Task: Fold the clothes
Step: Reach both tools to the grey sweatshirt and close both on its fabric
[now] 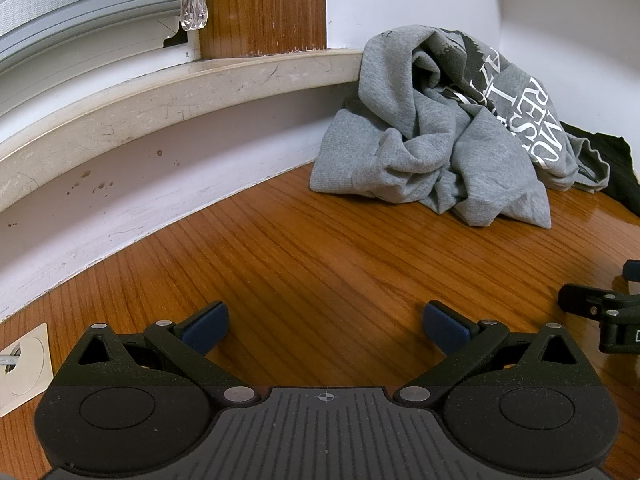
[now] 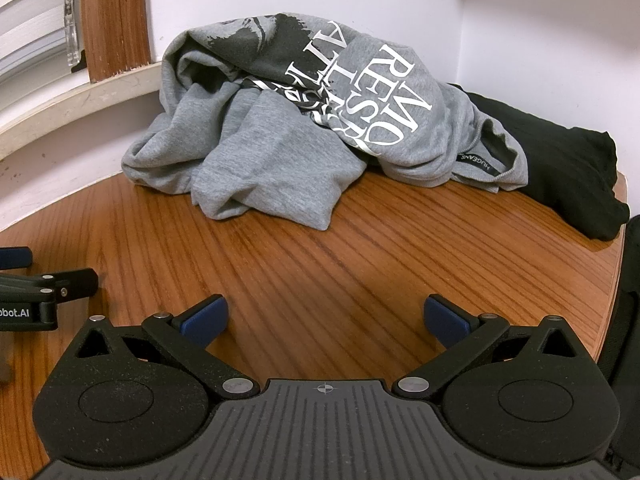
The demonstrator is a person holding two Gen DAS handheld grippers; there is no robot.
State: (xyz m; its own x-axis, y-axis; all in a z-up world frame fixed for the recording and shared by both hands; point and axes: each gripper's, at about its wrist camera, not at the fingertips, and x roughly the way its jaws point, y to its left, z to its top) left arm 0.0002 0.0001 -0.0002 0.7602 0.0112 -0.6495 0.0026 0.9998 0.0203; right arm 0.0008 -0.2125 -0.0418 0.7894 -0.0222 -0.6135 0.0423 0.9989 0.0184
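Hand-held gripper point(image 2: 326, 318) well short of sweatshirt point(image 2: 280, 120)

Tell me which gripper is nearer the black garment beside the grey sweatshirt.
Right. The right gripper faces the grey sweatshirt, with the black garment ahead to its right. The left gripper sits further left, the sweatshirt between.

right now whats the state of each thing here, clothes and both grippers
grey sweatshirt: crumpled in a heap, unfolded, against the wall
black garment: lying flat behind the sweatshirt, partly under it
left gripper: open, empty, above bare table
right gripper: open, empty
wooden table: bare in front
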